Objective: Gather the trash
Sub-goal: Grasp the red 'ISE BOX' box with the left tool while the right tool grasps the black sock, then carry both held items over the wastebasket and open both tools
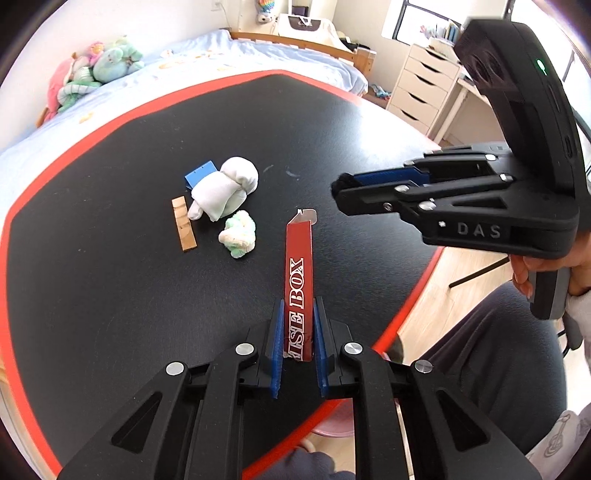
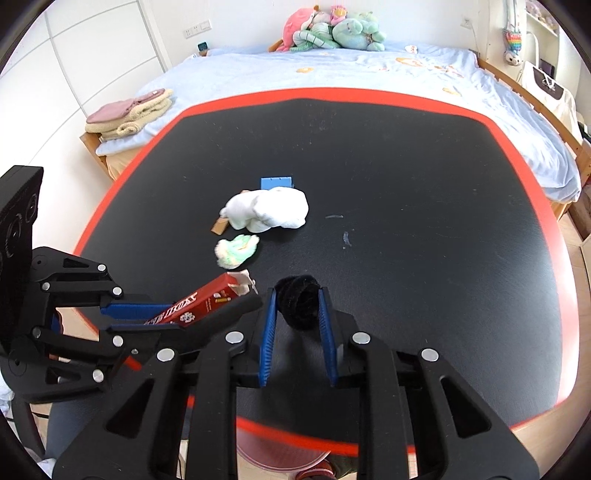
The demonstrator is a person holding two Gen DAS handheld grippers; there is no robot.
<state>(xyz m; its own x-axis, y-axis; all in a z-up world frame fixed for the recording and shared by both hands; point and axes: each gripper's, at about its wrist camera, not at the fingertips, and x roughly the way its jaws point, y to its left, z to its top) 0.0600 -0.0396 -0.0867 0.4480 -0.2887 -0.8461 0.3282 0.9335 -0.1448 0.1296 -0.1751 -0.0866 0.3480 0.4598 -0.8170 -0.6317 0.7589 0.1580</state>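
Table (image 2: 406, 155), black-topped with a red border, fills both views; a bed (image 2: 332, 70) with plush toys (image 2: 332, 29) stands behind it, and a white drawer unit (image 1: 421, 88) shows at the right of the left wrist view.

Left gripper (image 1: 298, 339): jaws narrow, blue pads pressed on the lower end of a red carton (image 1: 299, 266). The carton is flattened and points away from the camera, its torn white flap at the far end. In the right wrist view the same carton (image 2: 207, 301) appears to be clear of the tabletop, near the left edge.

Right gripper (image 2: 298, 321): jaws narrow, pads closed on a black fuzzy wad (image 2: 298, 304). In the left wrist view the wad shows only as a dark tuft (image 1: 338, 182) at the fingertips. A hand (image 1: 546, 273) holds this gripper's handle at the right.

Items remaining on the table, grouped near the centre and well apart from both grippers:
- white cloth bundle (image 1: 225, 190), the largest;
- green-and-white crumpled wad (image 1: 238, 234), just beside the bundle on the near side;
- wooden strip (image 1: 184, 223), beside the bundle;
- blue card (image 1: 201, 175), partly under the bundle's far edge.

Task status, as a judgement: two pieces are secured, one per gripper, but neither is deposited. No bin can be identified in either view; a pink round object (image 2: 280, 458) below the near table edge cannot be identified. Four items remain to be collected, though whether the cloth bundle counts as trash cannot be told.
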